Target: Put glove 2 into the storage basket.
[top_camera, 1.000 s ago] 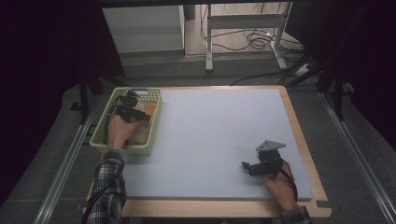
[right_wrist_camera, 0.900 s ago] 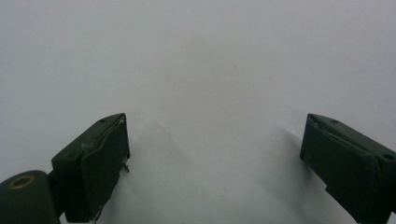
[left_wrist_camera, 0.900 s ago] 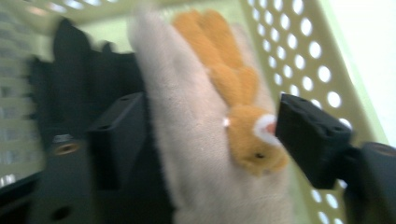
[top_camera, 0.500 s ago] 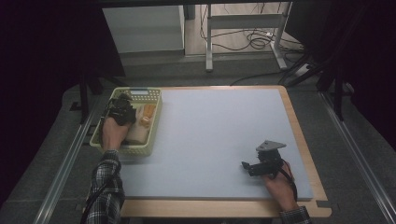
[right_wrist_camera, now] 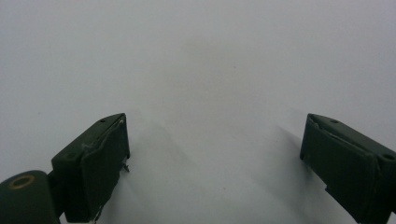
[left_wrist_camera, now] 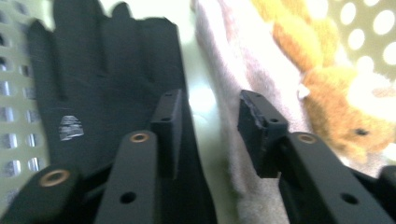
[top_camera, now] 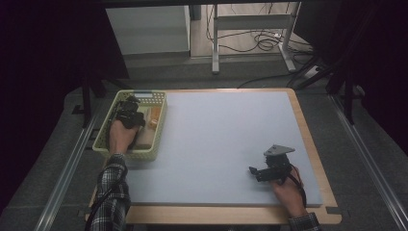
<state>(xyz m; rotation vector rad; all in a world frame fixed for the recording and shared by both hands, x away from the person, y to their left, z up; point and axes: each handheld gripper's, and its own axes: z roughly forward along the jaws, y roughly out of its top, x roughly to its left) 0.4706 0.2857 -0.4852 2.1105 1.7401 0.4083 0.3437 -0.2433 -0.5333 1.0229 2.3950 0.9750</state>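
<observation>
Your left gripper (left_wrist_camera: 205, 130) is down inside the pale green basket (top_camera: 157, 135), which sits at the left edge of the table. Its jaws have just been opening a little after closing; they now stand narrowly apart with bare basket floor showing in the gap, pinching nothing. One jaw lies over the black glove (left_wrist_camera: 107, 84), spread flat against the perforated wall; the other sits on the pink cloth (left_wrist_camera: 243, 79). Just beyond that cloth lies an orange plush toy (left_wrist_camera: 336, 112), close to the far wall with its round holes. In the high view your left gripper (top_camera: 129, 111) and hand cover much of the basket's inside, with a bit of orange (top_camera: 154, 119) showing beside them.

Your right gripper (top_camera: 269, 169) rests well apart from the basket, near the front right corner of the table. In its own view the jaws are spread wide over bare surface, with nothing between them.

The table carries a pale blue-grey mat (top_camera: 226, 139) framed by a wooden border (top_camera: 312, 154). Beyond the far edge stand a white cabinet (top_camera: 146, 31) and a metal frame (top_camera: 250, 33), with cables (top_camera: 262, 43) lying on the floor; the room around them is dark.
</observation>
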